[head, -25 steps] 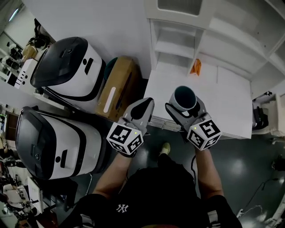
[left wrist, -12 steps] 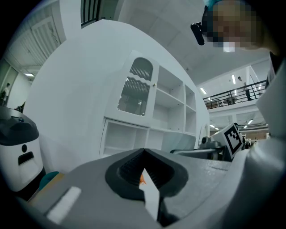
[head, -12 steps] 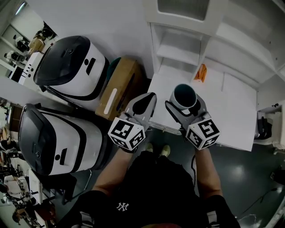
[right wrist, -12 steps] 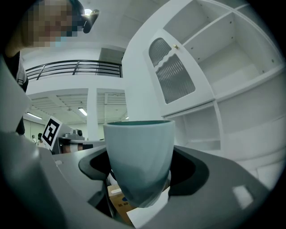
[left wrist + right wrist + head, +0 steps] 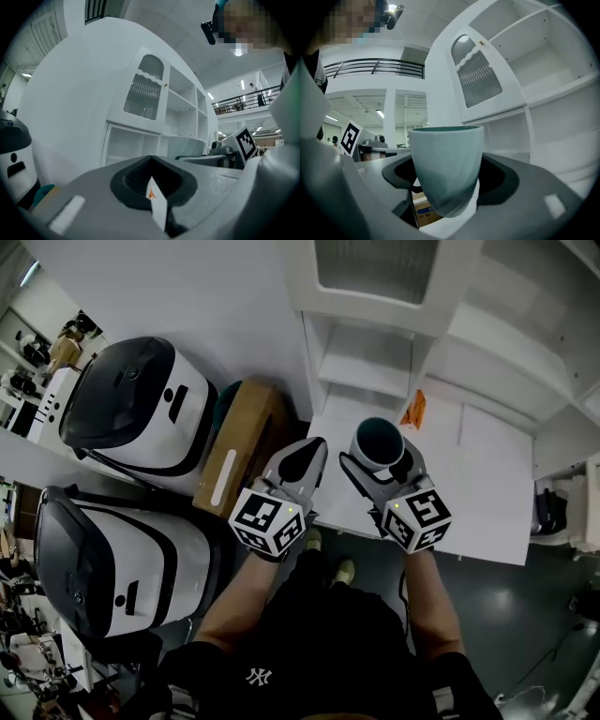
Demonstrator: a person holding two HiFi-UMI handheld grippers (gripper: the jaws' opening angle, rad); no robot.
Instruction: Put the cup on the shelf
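Observation:
A pale teal cup [image 5: 379, 443] [image 5: 446, 166] with a dark teal inside stands upright between the jaws of my right gripper [image 5: 381, 463] [image 5: 447, 180], which is shut on it, held above the near edge of the white table [image 5: 478, 488]. The white shelf unit [image 5: 375, 343] [image 5: 525, 89] rises just beyond it, with open compartments and a ribbed glass door [image 5: 476, 77]. My left gripper [image 5: 302, 465] [image 5: 152, 187] hovers to the left of the cup, shut with nothing in it, off the table's left edge. The shelf unit [image 5: 154, 122] also fills the left gripper view.
A small orange thing [image 5: 412, 409] lies on the table at the foot of the shelves. Left of the table stand a brown box [image 5: 242, 442] and two large black-and-white machines [image 5: 141, 399] [image 5: 103, 549]. The person's legs and feet [image 5: 328, 563] are below the table edge.
Both grippers and the cup have drifted slightly up and toward the shelf unit; the view has tilted so more of the upper shelves shows. Grip states are unchanged.

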